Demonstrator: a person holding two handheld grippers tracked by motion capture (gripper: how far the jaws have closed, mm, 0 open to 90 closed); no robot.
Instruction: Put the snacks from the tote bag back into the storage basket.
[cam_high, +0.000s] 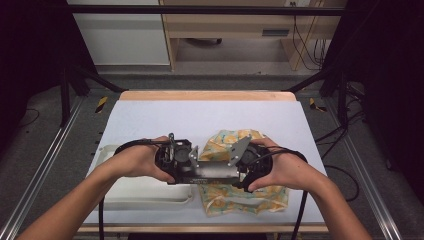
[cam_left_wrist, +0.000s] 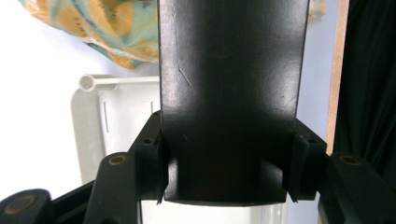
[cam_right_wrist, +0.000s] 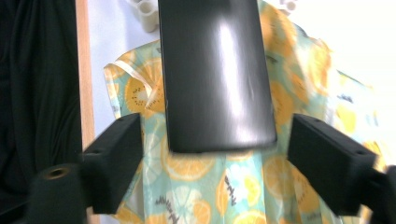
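So the thing in play is a flat dark metal bar (cam_high: 212, 171), lying level and spanning straight between the two hands, long axis running left to right across the bench (cam_high: 150, 120). It sits just above the front part of the bench, over the fruit-print cloth (cam_high: 245, 197), with a white plastic tray (cam_high: 145, 195) off to the left underneath.

The left tool (cam_high: 192, 165) has its end of the bar clamped: in the left gripper view both pads press flat against the bar's edges, jaws about halfway in, and the bar runs straight away from the camera.

The right tool (cam_high: 239, 167) is the interesting one. In the right gripper view its jaws stand well wide of the bar, a clear gap on each side, so nothing is gripped there (the bar's rounded end just sits between the open pads, with orange-slice cloth showing through the gaps).

So the bar hangs from the left hand alone, and its free end points right into the mouth of the right tool. My guess is whatever comes next depends on that lineup: the right tool is already on the bar's axis, so closing takes hold and backing off along it frees the bar.
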